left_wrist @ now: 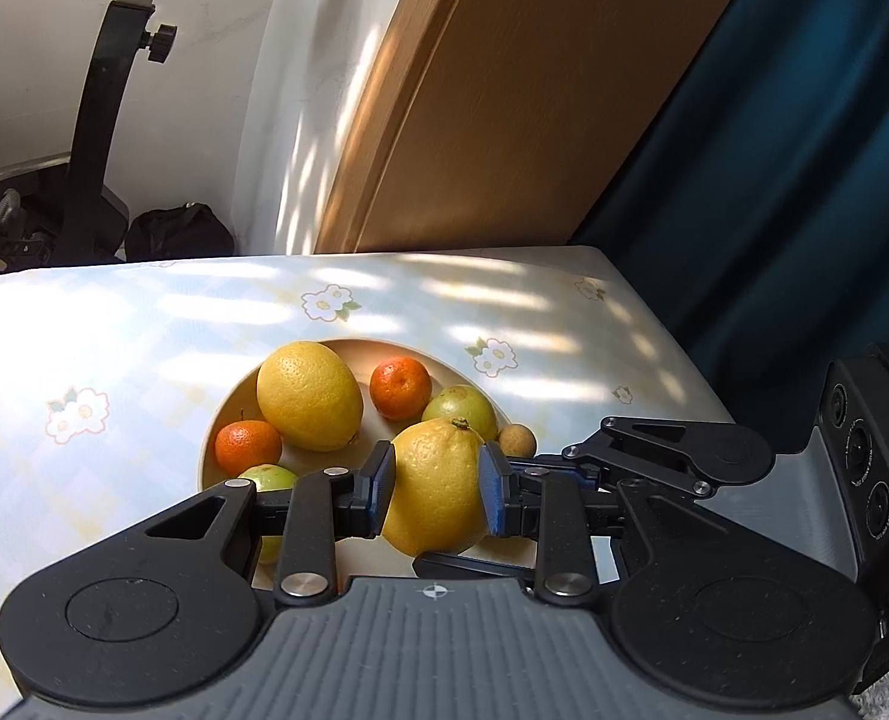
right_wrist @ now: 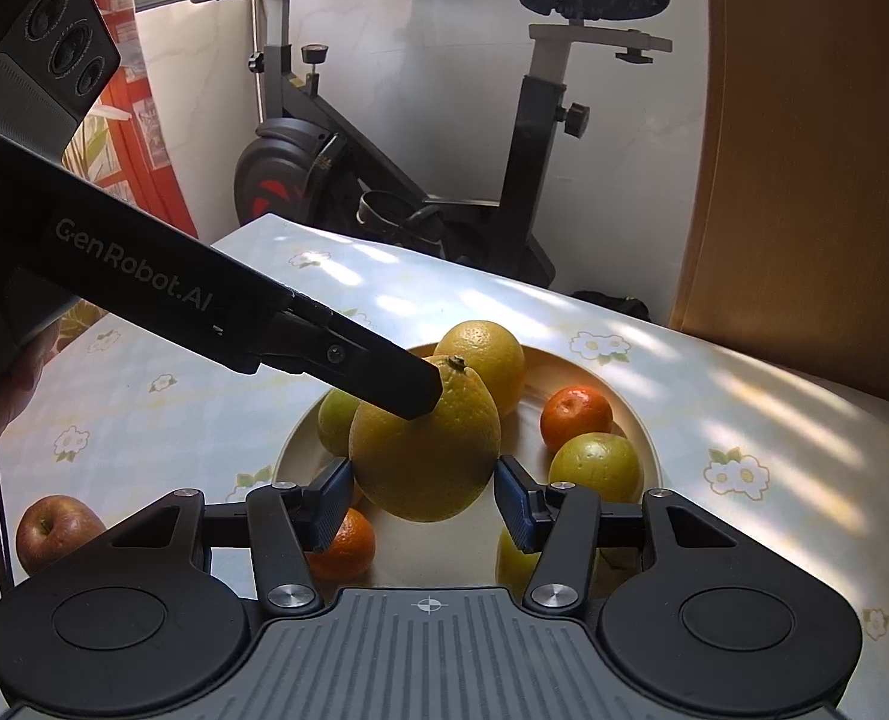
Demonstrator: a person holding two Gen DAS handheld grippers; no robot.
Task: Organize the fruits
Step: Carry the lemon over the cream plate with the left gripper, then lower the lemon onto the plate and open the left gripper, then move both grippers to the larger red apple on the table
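The large yellow citrus [left_wrist: 435,495] at lower centre of the left wrist view is clamped across its middle by the left tool [left_wrist: 438,495], above the bowl [left_wrist: 222,420] on the counter [left_wrist: 144,324]. It is judged firm, fairly heavy and round – the pebbled rind should give friction, and the widest girth is the place to be gripped. In the right wrist view the right tool [right_wrist: 423,495] is seen flanking the fruit, pads apart, contact unclear.
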